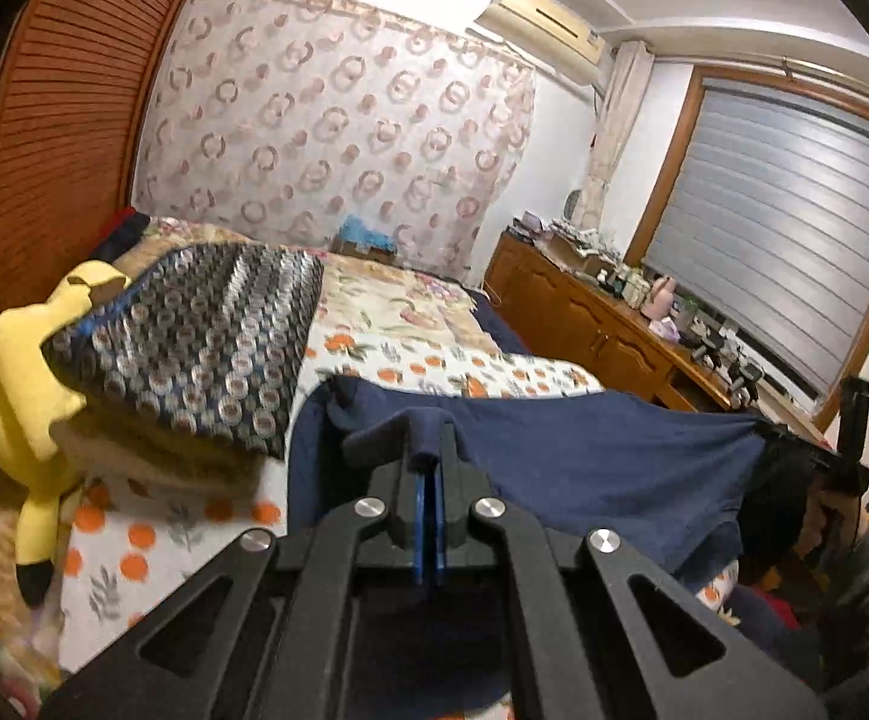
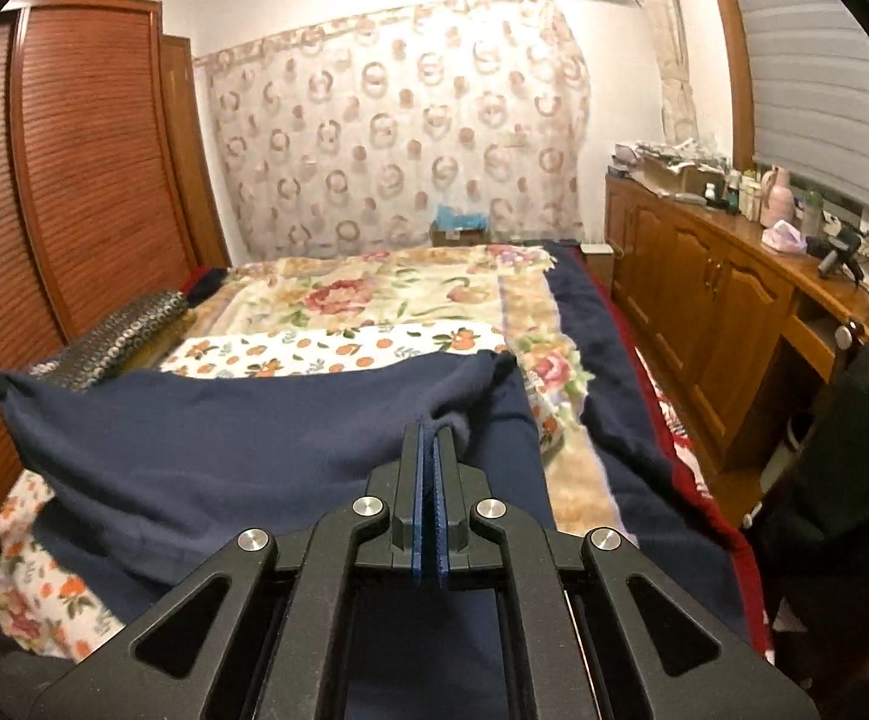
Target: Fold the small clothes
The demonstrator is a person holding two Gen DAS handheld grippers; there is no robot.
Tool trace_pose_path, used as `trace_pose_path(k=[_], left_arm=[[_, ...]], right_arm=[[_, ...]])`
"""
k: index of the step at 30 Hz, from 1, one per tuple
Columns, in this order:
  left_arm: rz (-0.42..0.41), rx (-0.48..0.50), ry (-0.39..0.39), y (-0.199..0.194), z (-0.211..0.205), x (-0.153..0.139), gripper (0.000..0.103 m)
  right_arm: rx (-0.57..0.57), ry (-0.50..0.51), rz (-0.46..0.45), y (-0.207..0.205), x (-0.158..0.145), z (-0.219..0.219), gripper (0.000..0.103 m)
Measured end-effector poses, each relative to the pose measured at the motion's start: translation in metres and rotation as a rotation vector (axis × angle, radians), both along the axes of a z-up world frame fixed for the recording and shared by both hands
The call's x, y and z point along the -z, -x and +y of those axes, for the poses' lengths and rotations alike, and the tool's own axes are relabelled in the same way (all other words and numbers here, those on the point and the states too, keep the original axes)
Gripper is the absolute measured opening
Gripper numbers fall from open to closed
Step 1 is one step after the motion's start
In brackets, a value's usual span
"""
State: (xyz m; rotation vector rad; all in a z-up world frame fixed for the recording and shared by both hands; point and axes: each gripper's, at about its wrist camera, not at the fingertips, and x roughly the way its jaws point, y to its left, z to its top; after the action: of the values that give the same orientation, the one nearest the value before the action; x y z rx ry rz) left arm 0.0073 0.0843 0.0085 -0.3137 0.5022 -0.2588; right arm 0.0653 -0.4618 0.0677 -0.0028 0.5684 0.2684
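Stretching between two held corners, a navy blue garment [image 1: 584, 444] hangs just above a bed [image 1: 410, 348] covered in floral and orange-print bedding. The left gripper [image 1: 431, 450] has its fingers pressed together on one bunched corner of the cloth; the right gripper [image 2: 431, 450] pinches the opposite corner the same way. The cloth's lower part droops onto the bedding. Only a small tuck of fabric sits in each pinch, so a sharp pull apart could likely drag a corner free. Uneven lowering might crease the cloth. A patterned pillow [image 1: 194, 348] and yellow plush toy [image 1: 32, 372] lie near the left side and could snag the edge.
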Motion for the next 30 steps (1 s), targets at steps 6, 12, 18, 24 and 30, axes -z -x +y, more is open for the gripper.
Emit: trace_pose_path(k=[6,12,18,24,30], left_arm=[[0.057,-0.012,-0.034,0.005,-0.009,0.023,0.0],[0.09,-0.009,-0.018,0.003,-0.01,0.033,0.0],[-0.002,0.0,-0.016,0.002,-0.023,-0.005,0.0],[-0.007,-0.026,-0.008,0.017,-0.011,-0.008,0.0],[0.123,-0.097,0.021,0.02,0.016,0.039,0.0]], right_arm=[[-0.005,0.053,0.076,0.017,0.018,0.0,0.0],[0.011,0.063,0.16,0.017,0.052,0.001,0.0],[0.002,0.051,0.133,0.029,0.039,-0.001,0.0],[-0.005,0.073,0.109,0.045,0.024,-0.001,0.0],[0.022,0.092,0.172,0.035,0.046,-0.003,0.003]])
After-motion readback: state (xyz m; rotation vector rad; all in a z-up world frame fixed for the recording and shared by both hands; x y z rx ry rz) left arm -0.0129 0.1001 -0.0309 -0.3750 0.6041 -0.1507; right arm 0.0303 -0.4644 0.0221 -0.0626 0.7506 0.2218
